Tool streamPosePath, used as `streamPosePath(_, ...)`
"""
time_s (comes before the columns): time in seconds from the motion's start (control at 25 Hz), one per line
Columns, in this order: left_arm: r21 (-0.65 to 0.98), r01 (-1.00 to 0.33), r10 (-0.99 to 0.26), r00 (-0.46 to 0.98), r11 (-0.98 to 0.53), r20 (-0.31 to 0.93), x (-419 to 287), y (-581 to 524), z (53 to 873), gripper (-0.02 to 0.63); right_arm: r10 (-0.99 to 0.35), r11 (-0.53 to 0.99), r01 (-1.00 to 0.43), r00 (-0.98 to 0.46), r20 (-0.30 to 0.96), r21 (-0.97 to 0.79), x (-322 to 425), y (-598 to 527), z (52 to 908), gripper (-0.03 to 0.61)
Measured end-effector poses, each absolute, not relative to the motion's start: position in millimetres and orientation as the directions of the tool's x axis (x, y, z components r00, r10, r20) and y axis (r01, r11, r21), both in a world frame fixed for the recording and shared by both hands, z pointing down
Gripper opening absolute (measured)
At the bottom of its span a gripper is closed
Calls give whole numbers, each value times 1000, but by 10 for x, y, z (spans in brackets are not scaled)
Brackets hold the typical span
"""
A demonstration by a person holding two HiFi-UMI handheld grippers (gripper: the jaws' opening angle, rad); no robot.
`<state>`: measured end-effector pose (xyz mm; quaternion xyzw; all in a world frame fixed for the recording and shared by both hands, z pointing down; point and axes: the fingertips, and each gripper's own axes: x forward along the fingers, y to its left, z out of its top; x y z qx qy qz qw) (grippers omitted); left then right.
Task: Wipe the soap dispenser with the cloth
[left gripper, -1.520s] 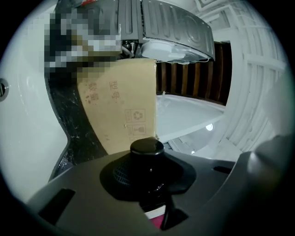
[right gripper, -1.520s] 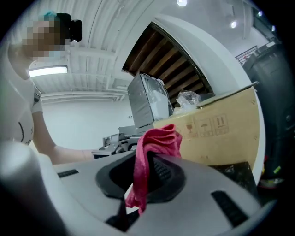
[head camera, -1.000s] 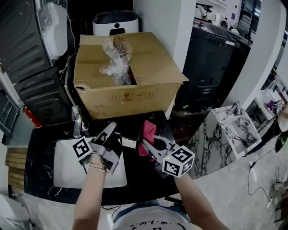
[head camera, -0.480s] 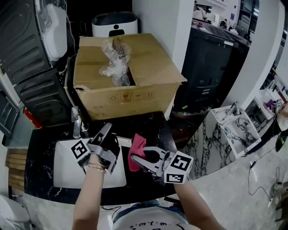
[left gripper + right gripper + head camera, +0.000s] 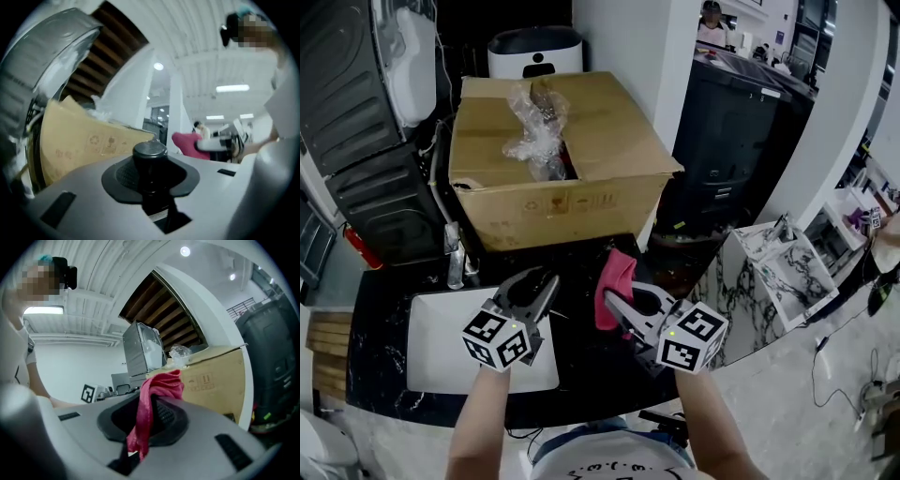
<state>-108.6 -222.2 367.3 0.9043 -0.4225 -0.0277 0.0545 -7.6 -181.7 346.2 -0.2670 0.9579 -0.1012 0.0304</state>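
Note:
In the left gripper view, my left gripper (image 5: pixel 150 176) is shut on a black soap dispenser, whose round cap (image 5: pixel 150 151) stands between the jaws. Seen from the head view, this gripper (image 5: pixel 542 283) hangs over the black counter beside the sink, and the dark dispenser (image 5: pixel 546 279) hardly shows. My right gripper (image 5: pixel 612 298) is shut on a pink-red cloth (image 5: pixel 616 274), a short way right of the dispenser and apart from it. The right gripper view shows the cloth (image 5: pixel 151 401) draped between the jaws of that gripper (image 5: pixel 146 423). The cloth (image 5: pixel 190 143) also shows in the left gripper view.
An open cardboard box (image 5: pixel 558 164) with crumpled plastic wrap (image 5: pixel 534 127) stands at the back of the black counter (image 5: pixel 591 375). A white sink (image 5: pixel 441 352) and its faucet (image 5: pixel 455 255) lie to the left. A white appliance (image 5: pixel 534 52) stands behind the box.
My left gripper has rolled, so its marker cube now faces the camera. The right gripper with the cloth swung left toward the dispenser, then back to the right and a little higher.

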Motion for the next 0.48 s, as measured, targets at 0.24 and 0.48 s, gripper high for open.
streamPosePath(0.24,-304,-699,-761,612,-647,213,-732,-2162,4016,109,-535,818,-524,-845,19,-236,-43,-1893,3502,51)
streamPosePath(0.48,-422,-587,-716,636,-691,287,-560,-2101,4124,109,-385,891,-377,-923,18,-255,-375,-1812,3365,51)
